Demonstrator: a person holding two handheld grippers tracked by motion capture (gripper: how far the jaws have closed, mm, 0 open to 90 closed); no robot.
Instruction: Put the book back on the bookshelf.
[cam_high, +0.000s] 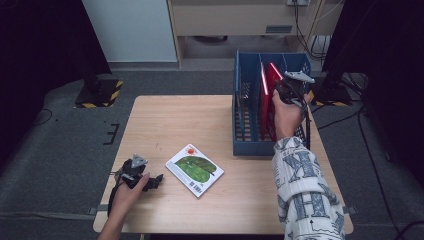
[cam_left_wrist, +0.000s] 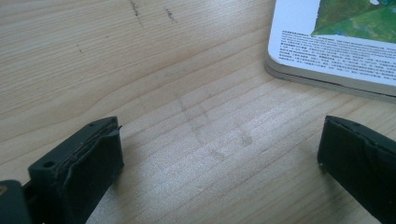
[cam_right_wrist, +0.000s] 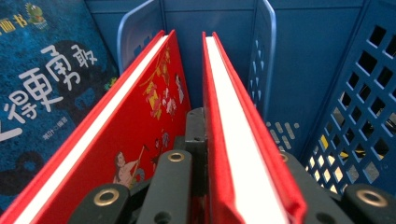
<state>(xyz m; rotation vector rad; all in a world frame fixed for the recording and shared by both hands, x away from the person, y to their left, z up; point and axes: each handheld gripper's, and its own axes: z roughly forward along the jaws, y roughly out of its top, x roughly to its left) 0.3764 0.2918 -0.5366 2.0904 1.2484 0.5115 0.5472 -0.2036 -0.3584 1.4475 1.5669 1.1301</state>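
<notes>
The red book (cam_right_wrist: 243, 140) stands on edge in the blue crate (cam_high: 295, 65) at the far right of the worktop (cam_high: 165, 120), its long axis running from the near end of the crate to the far end, white page edges facing up. The right gripper (cam_high: 291, 91) has its fingers (cam_right_wrist: 170, 186) closed on this book, one on each cover, with the person's right hand (cam_high: 286, 117) reaching over the crate in a patterned sleeve (cam_high: 305, 190). Just beside it, to the left in the right gripper view, a second red book (cam_right_wrist: 140, 121) with small painted figures on its cover leans away, and past that a dark blue book (cam_right_wrist: 46, 84) with large white characters rests against a divider (cam_right_wrist: 135, 32). Another divider (cam_right_wrist: 264, 56) rises on the other side, then the crate's perforated wall.

A white book with a green picture (cam_high: 195, 169) lies flat near the front middle of the worktop, turned on a diagonal. The left gripper (cam_high: 159, 179) sits low over the bare wood just left of it, fingers (cam_left_wrist: 84, 163) spread wide and holding nothing, with the book's corner near the far finger.

The worktop is pale wood grain with faint scuffs. Grey carpet surrounds it, with black stands on yellow-striped bases (cam_high: 100, 94) and trailing cables behind.
</notes>
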